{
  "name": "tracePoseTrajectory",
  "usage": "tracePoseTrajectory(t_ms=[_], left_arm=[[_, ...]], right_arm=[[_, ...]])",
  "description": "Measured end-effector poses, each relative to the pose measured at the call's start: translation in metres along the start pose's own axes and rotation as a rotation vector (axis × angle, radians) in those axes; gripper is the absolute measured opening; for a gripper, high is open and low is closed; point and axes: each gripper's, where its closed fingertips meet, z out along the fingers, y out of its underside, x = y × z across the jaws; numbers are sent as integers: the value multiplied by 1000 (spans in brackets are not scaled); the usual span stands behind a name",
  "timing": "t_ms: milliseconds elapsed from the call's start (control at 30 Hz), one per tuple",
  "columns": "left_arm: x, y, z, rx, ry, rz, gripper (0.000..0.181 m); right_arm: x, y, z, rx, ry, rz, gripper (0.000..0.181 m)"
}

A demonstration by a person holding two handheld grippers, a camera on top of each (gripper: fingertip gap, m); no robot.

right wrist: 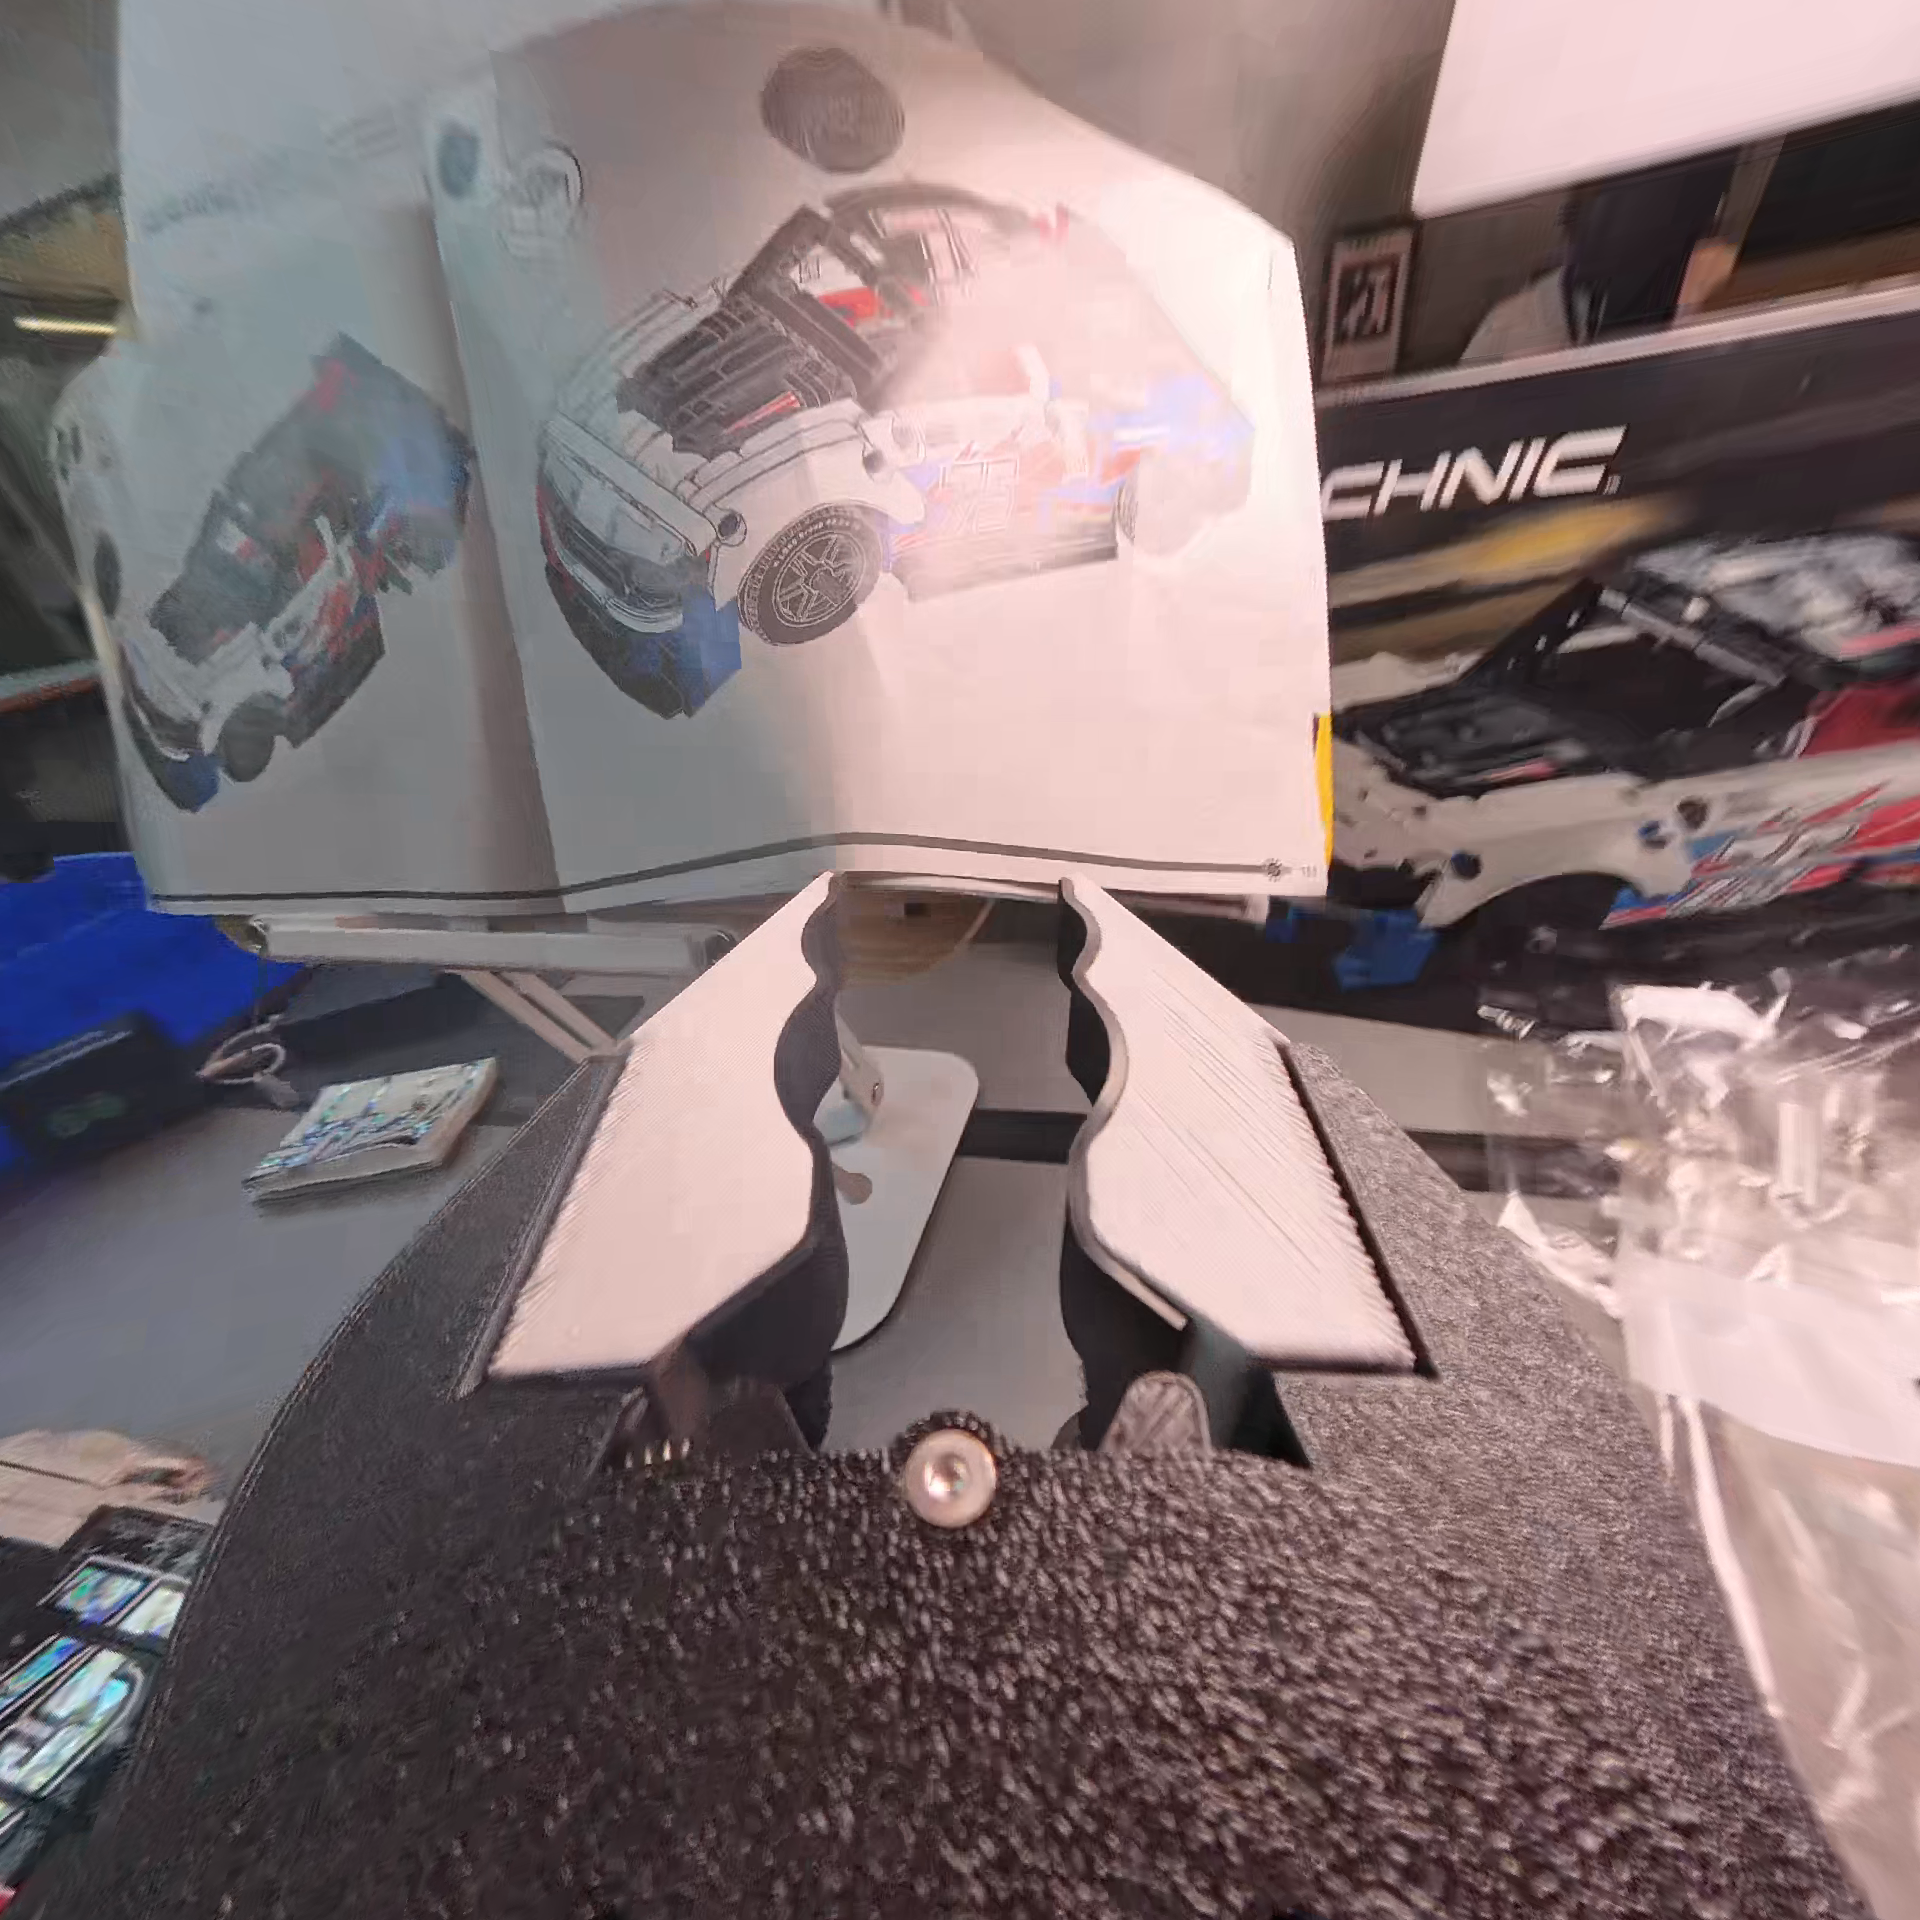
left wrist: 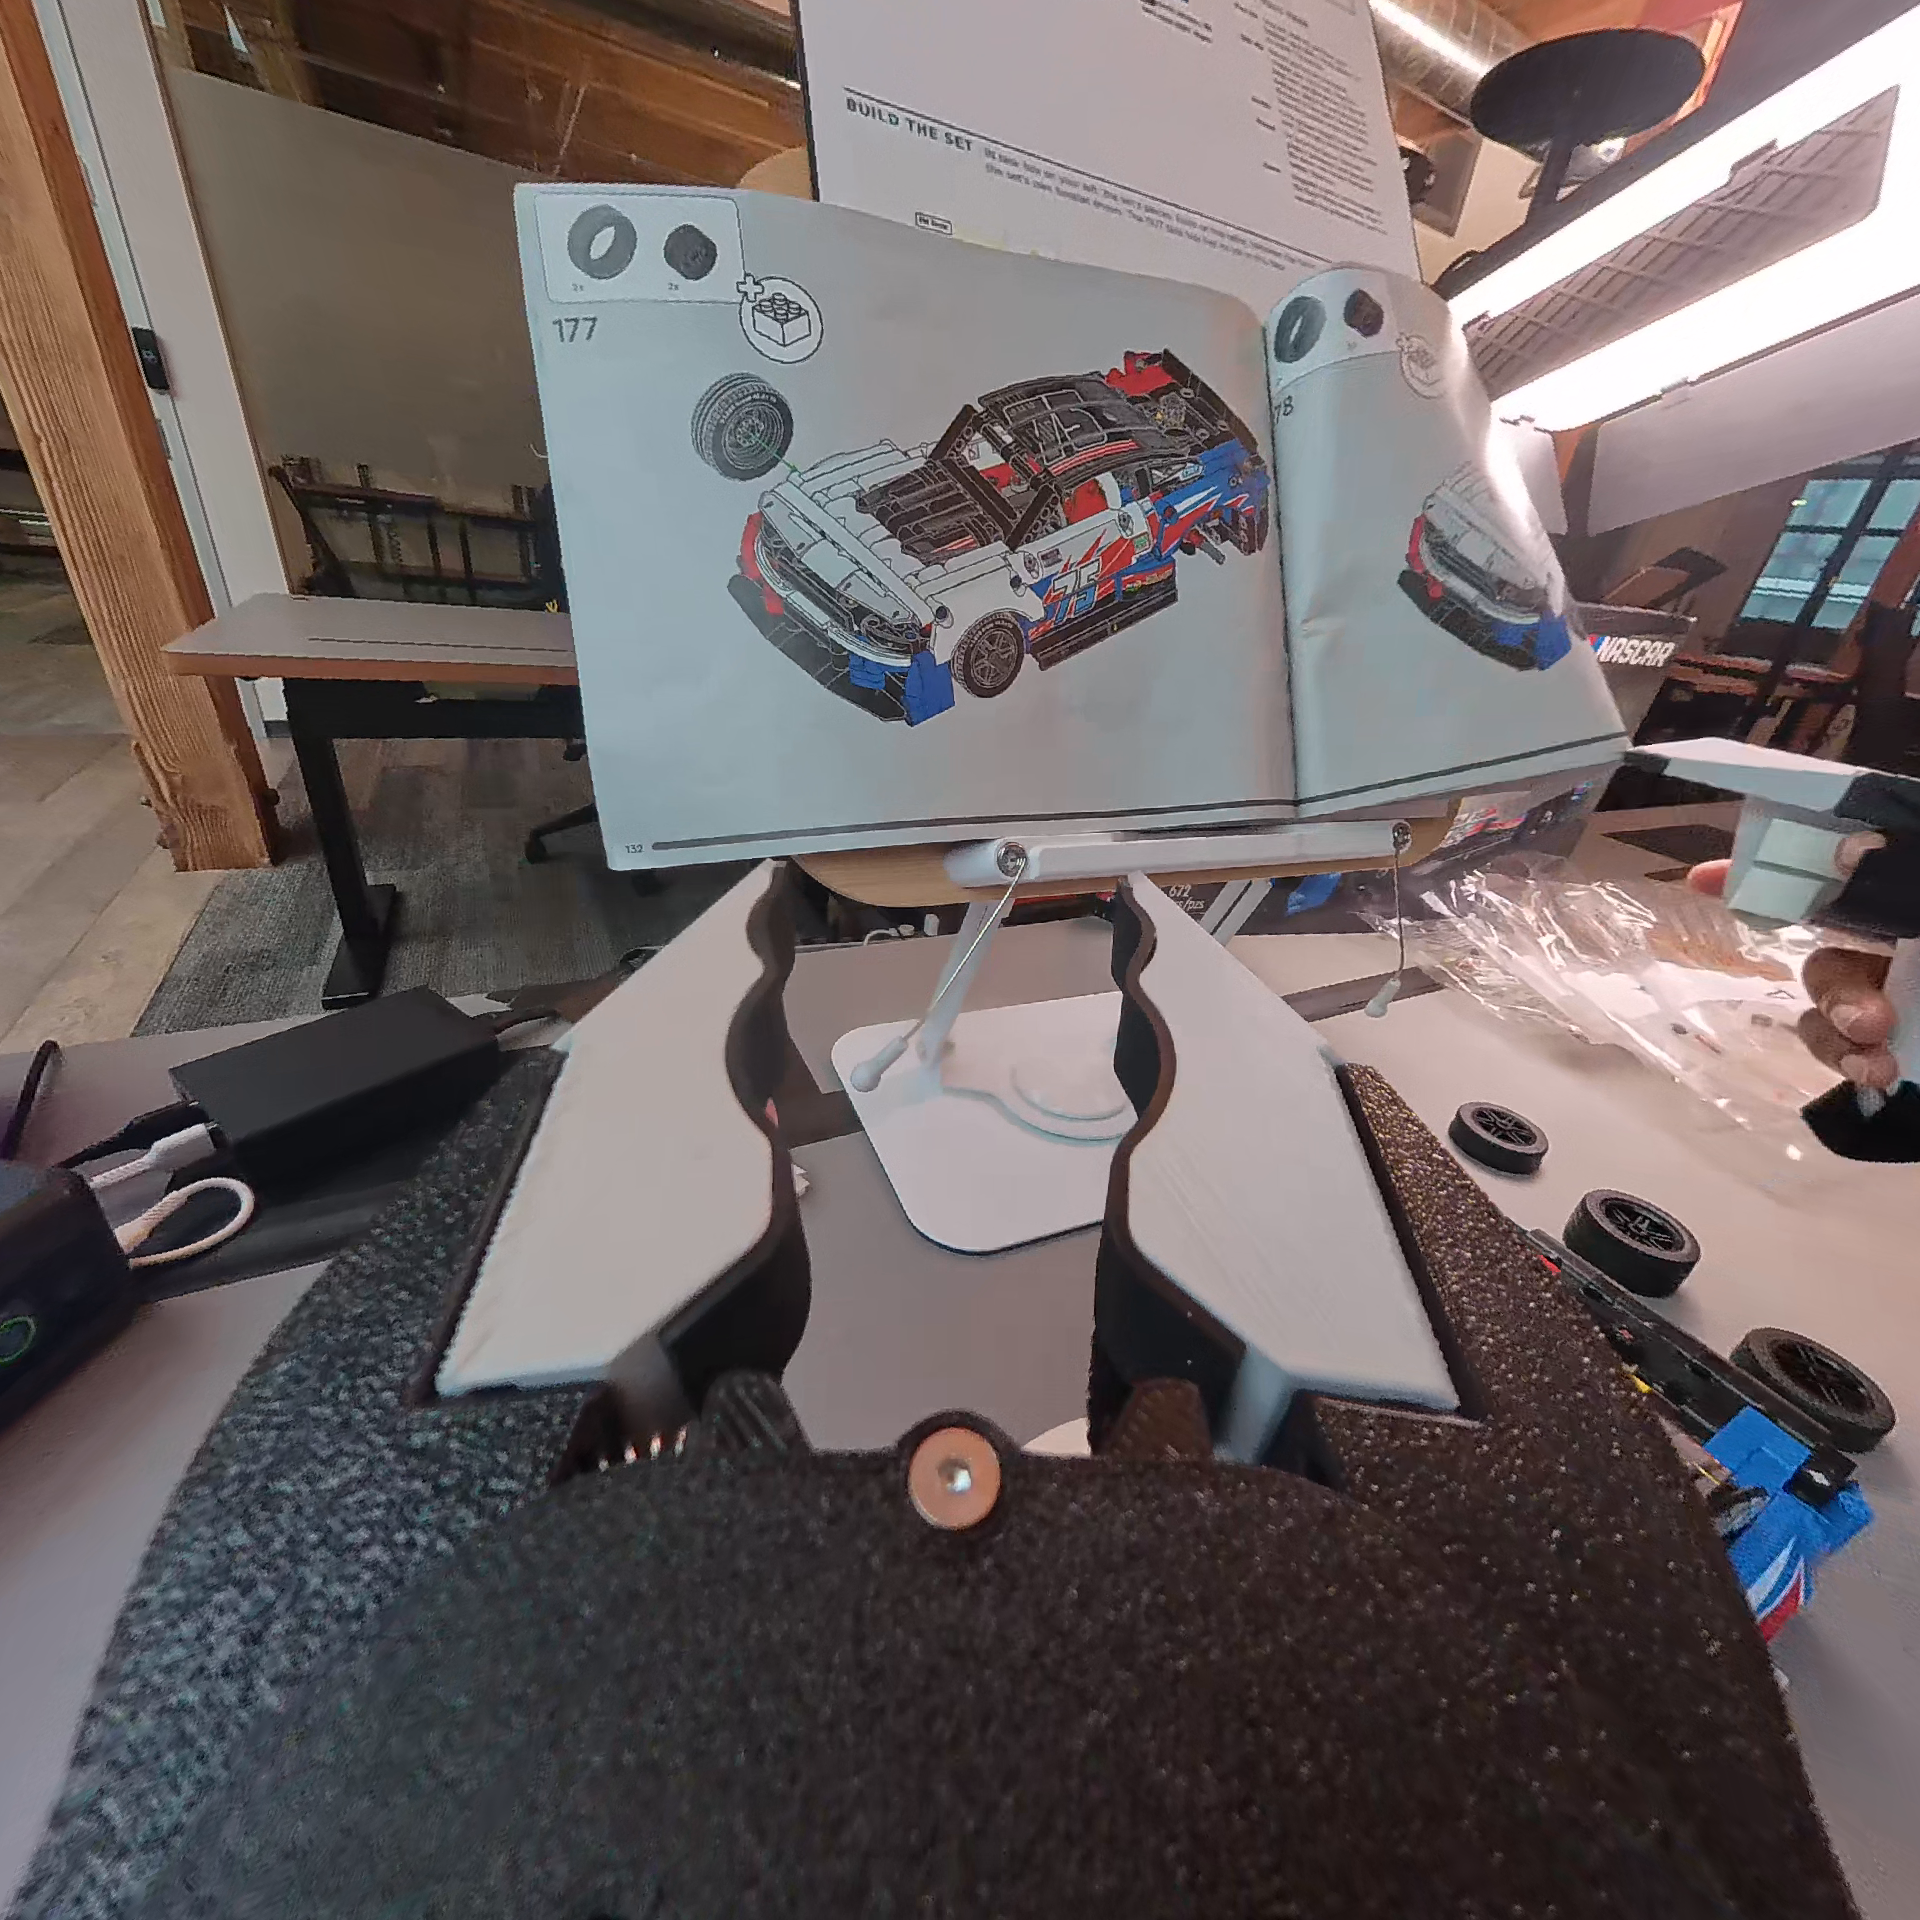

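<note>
Open booklet [left wrist: 935,540] propped on a stand [left wrist: 987,1122]: pale grey pages, printed drawing of a white, blue and red race car on the left page, right page [right wrist: 883,520] curling up and away from the spine. Paper thin and glossy, lower edge resting on the stand's light wooden ledge, white metal bar and wire page-holders just beneath. Stand base flat, white, rounded at the corners, sitting on the grey table [left wrist: 935,1340].

Left gripper [left wrist: 945,935] spread wide, holding nothing, aimed at the stand's base and apart from it. Fingers [left wrist: 665,1143] pale grey printed plastic with wavy black inner edges; body black and grainy.

Right gripper [right wrist: 945,904] likewise spread, empty, tips just under the lower edge of the curling page; contact cannot be told through the blur. Seen from the left wrist view, right gripper [left wrist: 1787,831] at the booklet's right edge, held by a hand [left wrist: 1849,997].

Clear crinkled plastic bags [right wrist: 1714,1143] at right, small pale parts inside. Loose black wheels [left wrist: 1631,1236] with rubber tyres beside a blue and black chassis [left wrist: 1766,1475]. Dark printed box [right wrist: 1621,582] behind the bags. Black charger [left wrist: 332,1081] with white cables at left.
</note>
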Motion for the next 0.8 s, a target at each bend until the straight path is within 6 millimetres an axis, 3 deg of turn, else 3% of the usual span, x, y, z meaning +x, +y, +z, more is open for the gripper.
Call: tracePoseTrajectory(t_ms=[133,233,367,500,567,667,733,800], left_arm=[[1,-1,1,2,2,-4,59],[4,2,0,-9,9,14,59],[19,5,10,-59,79,13,55],[73,3,42,-106,235,2,49],[98,-2,58,-91,273,27,47],[125,-3,84,-95,299,30,45],[143,0,103,-125,318,18,39],[156,12,125,-188,310,17,33]], right_arm=[[-38,-38,-13,75,71,-242,44],[-52,-47,-8,39,77,-209,48],[-25,-31,6,-3,75,44,41],[10,3,9,-61,135,150,39],[39,6,-2,-32,221,173,39],[70,-24,-29,121,314,163,38],[58,-55,-41,230,296,85,35],[28,-78,-43,283,229,15,34]])
